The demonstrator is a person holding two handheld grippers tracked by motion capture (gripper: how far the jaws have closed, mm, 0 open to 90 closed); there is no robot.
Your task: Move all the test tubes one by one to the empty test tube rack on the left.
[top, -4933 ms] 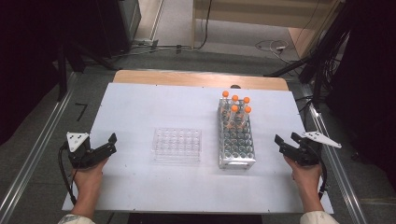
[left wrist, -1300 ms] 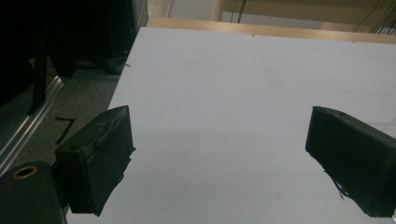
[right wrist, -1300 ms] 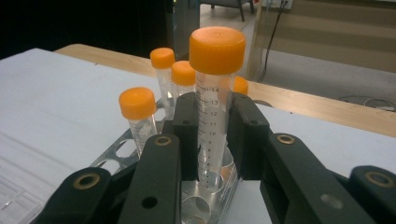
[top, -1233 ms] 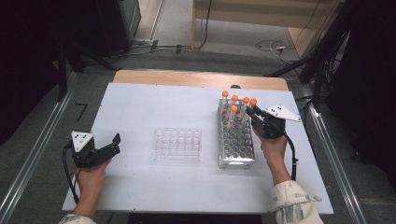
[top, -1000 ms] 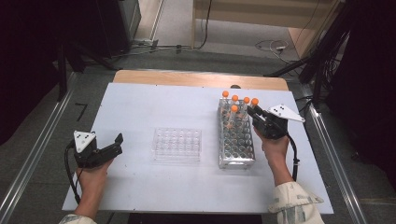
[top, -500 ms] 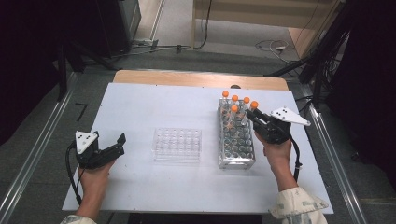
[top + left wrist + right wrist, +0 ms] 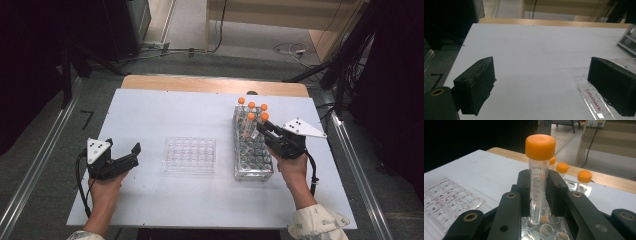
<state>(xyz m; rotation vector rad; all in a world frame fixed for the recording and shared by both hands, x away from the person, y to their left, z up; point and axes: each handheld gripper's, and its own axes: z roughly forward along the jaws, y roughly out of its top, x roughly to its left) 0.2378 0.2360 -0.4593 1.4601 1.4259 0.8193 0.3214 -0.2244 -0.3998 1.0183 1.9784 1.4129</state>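
White counter (image 7: 210, 200) carries everything, wooden strip along its far edge. Clear tube rack (image 7: 252, 150) sits right of centre, long side running away from the person; three orange-capped tubes (image 7: 251, 107) stand in its far rows. Flat clear well plate (image 7: 190, 155) lies left of the rack, near but apart.

Right tongs (image 7: 261, 128) reach in over the rack's right side, clamped on a fourth orange-capped tube (image 7: 261, 122). High view gives that tube tilted, cap up at the rack's far part; can't tell from there if its tip is in a hole. Right gripper view settles the grip: both black jaws pressed on the graduated tube (image 7: 537, 185) about mid-body, cap well above them, tip just over or in the rack holes (image 7: 549, 230), can't tell which. Same view has the three other caps behind and the well plate (image 7: 446, 200) at lower left.

Left tongs (image 7: 131, 152) rest at the counter's left, well apart from the plate, jaws spread wide, nothing between. Left gripper view adds what the high one is too small for: red "Labshark" lettering on the plate's edge (image 7: 594, 100) beside one jaw, rack corner (image 7: 627, 40) at far right.
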